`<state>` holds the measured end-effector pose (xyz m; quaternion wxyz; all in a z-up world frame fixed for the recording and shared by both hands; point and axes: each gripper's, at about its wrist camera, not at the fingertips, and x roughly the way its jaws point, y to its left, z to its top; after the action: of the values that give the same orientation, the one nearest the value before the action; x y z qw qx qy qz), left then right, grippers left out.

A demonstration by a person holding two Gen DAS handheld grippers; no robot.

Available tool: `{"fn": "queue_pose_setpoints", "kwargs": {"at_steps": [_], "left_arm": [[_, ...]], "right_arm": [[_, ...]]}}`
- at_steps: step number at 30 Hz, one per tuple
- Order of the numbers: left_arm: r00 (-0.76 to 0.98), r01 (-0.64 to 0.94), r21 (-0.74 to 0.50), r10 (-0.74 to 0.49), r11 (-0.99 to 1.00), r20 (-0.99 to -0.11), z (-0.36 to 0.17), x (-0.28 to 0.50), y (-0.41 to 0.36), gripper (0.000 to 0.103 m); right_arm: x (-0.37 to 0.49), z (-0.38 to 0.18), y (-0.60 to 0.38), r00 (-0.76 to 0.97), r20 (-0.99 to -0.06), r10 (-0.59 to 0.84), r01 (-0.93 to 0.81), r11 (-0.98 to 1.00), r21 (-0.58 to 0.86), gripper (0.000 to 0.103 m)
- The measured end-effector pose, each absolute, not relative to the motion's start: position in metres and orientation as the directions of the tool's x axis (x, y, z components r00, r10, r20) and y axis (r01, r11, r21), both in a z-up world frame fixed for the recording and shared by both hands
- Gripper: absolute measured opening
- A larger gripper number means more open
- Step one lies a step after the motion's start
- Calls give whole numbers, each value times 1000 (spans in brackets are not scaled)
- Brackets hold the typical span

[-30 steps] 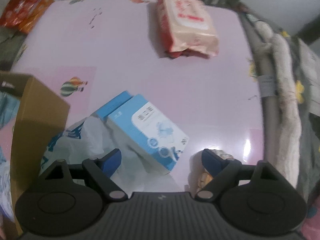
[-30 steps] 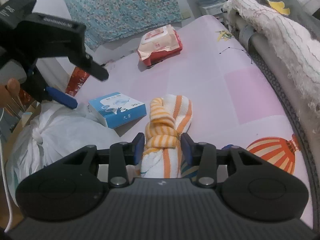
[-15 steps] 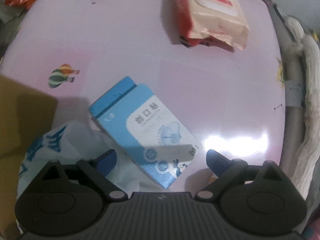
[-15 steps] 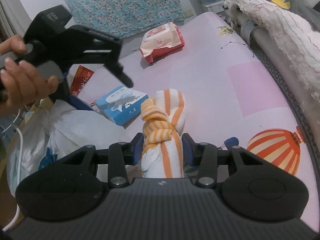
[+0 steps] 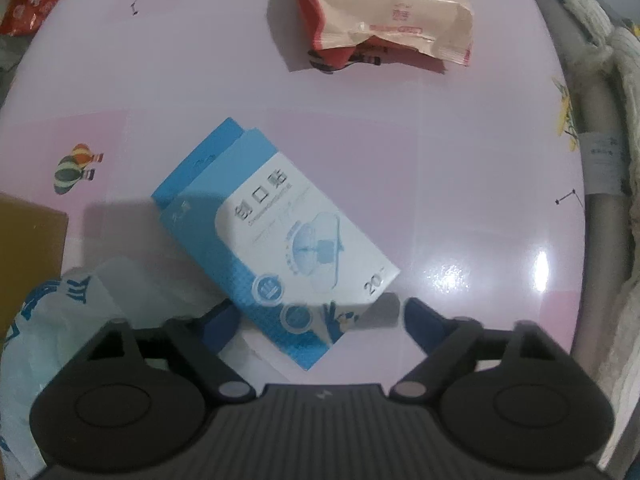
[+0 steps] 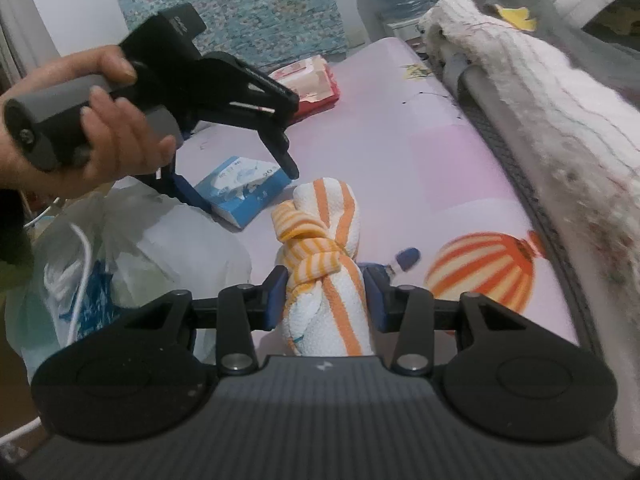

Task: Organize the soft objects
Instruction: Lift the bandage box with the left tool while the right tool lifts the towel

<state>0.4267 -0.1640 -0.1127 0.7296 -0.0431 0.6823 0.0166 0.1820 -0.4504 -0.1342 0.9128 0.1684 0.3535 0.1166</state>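
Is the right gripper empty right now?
No, the right gripper has its blue pads pressed on both sides of the knotted orange-striped towel.

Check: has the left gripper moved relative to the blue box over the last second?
Yes. The left gripper has come down and forward over the blue box, which lies where it did on the pink table. Its jaws are closing, straddling the box's near corner.

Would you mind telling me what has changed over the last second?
The left gripper has come down over the blue box, its jaws now closing around the box's near end, not yet gripping. The right gripper stays clamped on the knotted orange-striped towel; the wipes pack hasn't moved.
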Motion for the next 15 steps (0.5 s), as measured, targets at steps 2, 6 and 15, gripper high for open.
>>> {"fn": "queue_pose_setpoints", "kwargs": {"at_steps": [2,6,15], "left_arm": [[99,-39,-40,-36,998,-994,-111,419,-172,69],[103,61,-53,-59,997,-993,-105,405,-192,62],[220,116,-16,-41,993,-975,-72,395,-208,91]], "right_arm": [[177,-134,-454,725,-605,330,-91,916,391,40],[169,-134,-458,726,-604,330,-88,914,395,40],[160,-135,-465,727,-604,327,-74,912,404,40]]}}
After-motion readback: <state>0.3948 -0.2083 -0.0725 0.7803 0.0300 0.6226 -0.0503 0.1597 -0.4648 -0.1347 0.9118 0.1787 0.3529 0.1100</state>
